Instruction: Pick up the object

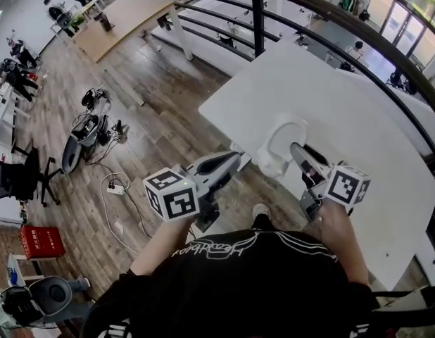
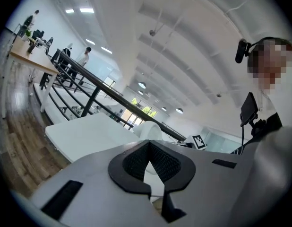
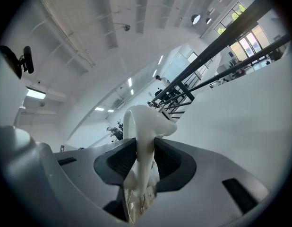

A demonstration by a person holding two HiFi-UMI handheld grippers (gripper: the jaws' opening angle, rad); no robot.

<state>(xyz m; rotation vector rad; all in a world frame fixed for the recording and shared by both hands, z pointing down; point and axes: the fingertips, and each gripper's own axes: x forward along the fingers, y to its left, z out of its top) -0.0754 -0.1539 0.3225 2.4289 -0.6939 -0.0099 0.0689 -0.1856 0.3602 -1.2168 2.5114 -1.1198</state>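
Observation:
The object is a white, curved, looped piece [image 1: 279,146] held up over the near edge of the white table [image 1: 344,97]. My right gripper [image 1: 298,151] is shut on it from the right. In the right gripper view the white piece [image 3: 145,126] stands upright between the black pads [image 3: 118,161], which press on both its sides. My left gripper [image 1: 236,160] hovers left of the object, off the table's corner and apart from it. Its pads [image 2: 136,162] meet at the tips with nothing between them. The white object [image 2: 151,129] shows beyond them.
A dark metal railing [image 1: 258,16] runs behind the table. To the left and below lies a wooden floor with cables and a power strip [image 1: 115,186], an office chair [image 1: 24,178] and a red box [image 1: 40,242]. The table's near corner [image 1: 207,111] is by my left gripper.

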